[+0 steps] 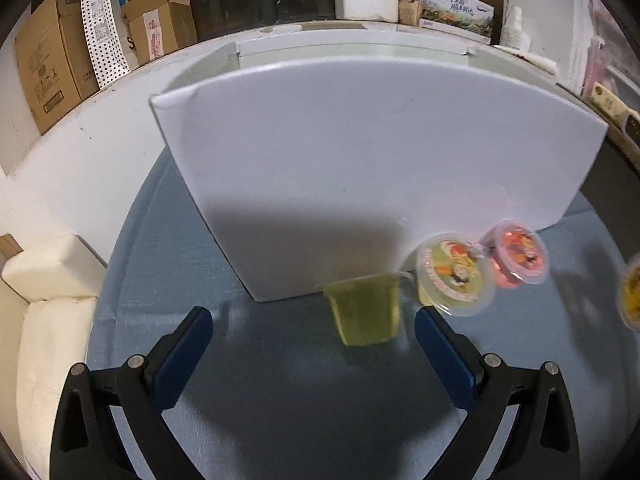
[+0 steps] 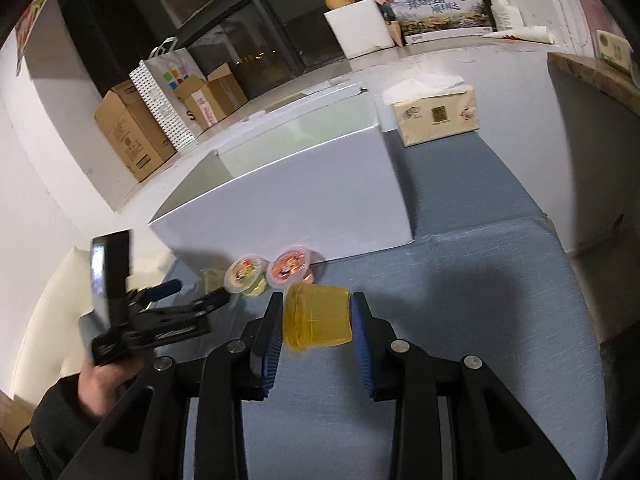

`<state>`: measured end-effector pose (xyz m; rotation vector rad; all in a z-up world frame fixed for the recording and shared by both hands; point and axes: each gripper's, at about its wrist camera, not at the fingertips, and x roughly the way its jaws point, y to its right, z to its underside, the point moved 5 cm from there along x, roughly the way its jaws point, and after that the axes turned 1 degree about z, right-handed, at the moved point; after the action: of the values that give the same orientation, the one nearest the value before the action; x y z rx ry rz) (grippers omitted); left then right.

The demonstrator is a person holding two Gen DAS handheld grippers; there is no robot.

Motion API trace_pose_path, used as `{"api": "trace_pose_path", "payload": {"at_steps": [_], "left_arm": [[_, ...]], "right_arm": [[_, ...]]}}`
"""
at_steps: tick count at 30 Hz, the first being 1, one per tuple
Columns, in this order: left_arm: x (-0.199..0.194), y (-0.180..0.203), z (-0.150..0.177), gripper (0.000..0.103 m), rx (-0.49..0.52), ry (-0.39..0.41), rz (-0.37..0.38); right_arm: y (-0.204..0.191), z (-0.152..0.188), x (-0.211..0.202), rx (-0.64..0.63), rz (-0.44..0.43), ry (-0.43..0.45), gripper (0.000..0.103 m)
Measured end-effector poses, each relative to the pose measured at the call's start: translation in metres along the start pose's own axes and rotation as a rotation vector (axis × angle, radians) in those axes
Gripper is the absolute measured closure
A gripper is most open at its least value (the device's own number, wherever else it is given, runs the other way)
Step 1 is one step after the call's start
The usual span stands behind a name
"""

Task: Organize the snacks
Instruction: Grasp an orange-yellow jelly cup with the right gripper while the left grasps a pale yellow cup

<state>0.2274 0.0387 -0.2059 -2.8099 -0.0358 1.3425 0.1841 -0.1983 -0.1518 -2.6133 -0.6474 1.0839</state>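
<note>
A white open box (image 1: pixel 360 152) stands on the blue table; it also shows in the right wrist view (image 2: pixel 296 196). In front of it lie a pale green jelly cup (image 1: pixel 366 308) on its side, a green-lidded cup (image 1: pixel 454 276) and a pink cup (image 1: pixel 516 256). My left gripper (image 1: pixel 314 328) is open, just short of the pale green cup, and shows in the right wrist view (image 2: pixel 192 296). My right gripper (image 2: pixel 316 312) is shut on a yellow jelly cup (image 2: pixel 318 320), held above the table in front of the box.
A tissue pack (image 2: pixel 436 116) lies behind the box on the right. Cardboard boxes (image 2: pixel 132 136) and a dotted bag (image 1: pixel 102 24) stand by the far wall. A cream sofa (image 1: pixel 48 320) is off the table's left edge.
</note>
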Motion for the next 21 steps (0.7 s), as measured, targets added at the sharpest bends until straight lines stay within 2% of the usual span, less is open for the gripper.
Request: {"api": "trace_pose_path", "payload": {"at_steps": [3,4,5,7,9,13,21], "left_arm": [[0.006,-0.003,-0.004,0.001,-0.042,-0.002,0.016],[0.006,-0.003,-0.006,0.007,-0.055,0.001,0.024],[0.007,-0.004,-0.007,0.031,-0.068,0.002,0.034],[0.007,-0.002,-0.007,0.059,-0.077,-0.01,0.07],[0.004,0.001,-0.005,0.059,-0.057,0.002,0.065],[-0.008,0.001,0.003,0.06,-0.08,0.03,0.137],[-0.085,-0.004,0.016,0.06,-0.109,0.174,0.222]], "right_arm": [[-0.006,0.001,0.002,-0.014,-0.005,-0.004,0.068],[-0.007,0.002,0.002,-0.017,-0.006,-0.006,0.068],[-0.008,0.002,0.003,-0.018,-0.006,-0.007,0.068],[-0.009,0.002,0.003,-0.018,-0.007,-0.008,0.068],[-0.01,0.003,0.002,-0.018,-0.008,-0.007,0.068],[-0.013,0.003,0.001,-0.024,-0.011,-0.006,0.068],[-0.026,-0.001,-0.002,-0.058,-0.027,0.001,0.068]]}}
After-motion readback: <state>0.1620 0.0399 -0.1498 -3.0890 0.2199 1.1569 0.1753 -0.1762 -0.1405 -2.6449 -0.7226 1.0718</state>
